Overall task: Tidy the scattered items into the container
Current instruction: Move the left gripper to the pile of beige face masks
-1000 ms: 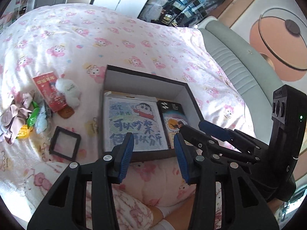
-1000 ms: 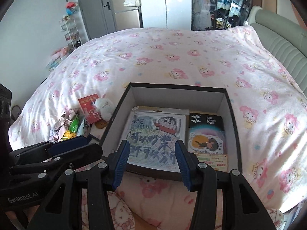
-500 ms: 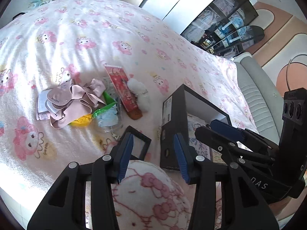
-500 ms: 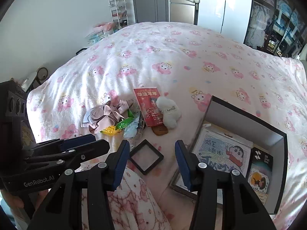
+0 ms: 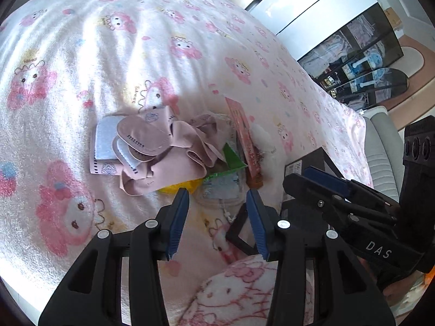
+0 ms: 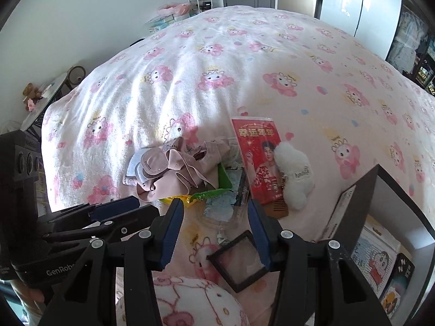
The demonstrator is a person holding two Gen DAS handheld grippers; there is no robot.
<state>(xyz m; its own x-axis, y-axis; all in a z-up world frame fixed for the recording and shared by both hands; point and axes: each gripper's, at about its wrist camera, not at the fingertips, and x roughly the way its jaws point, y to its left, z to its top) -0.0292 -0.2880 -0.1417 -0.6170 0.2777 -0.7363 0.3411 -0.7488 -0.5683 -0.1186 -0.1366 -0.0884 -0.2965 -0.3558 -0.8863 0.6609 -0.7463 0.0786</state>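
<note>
Both views have been swung off the container and onto the clutter since a second ago; the box, then centred, is now pushed to the right edge of each frame.

Scattered items are heaped on the pink cartoon blanket: pink face masks piled on top, green and yellow wrappers under them, a clear bag in front. Red booklet is laid flat just right of the pile, white plush touching its right edge, a brown comb partly tucked under both. Small black square frame is set apart, nearer the camera.

Container, a black open box, is seen at lower right with a cartoon picture card and smaller cards already inside. In the left wrist view only its dark corner is visible.

Left gripper is held partly open over the wrappers, nothing between the pads. Right gripper is likewise partly open and empty above the clear bag; its right finger overlaps the frame's corner in the picture, but contact can't be confirmed, probably none.

A knee in patterned pink fabric is seen at bottom centre.
</note>
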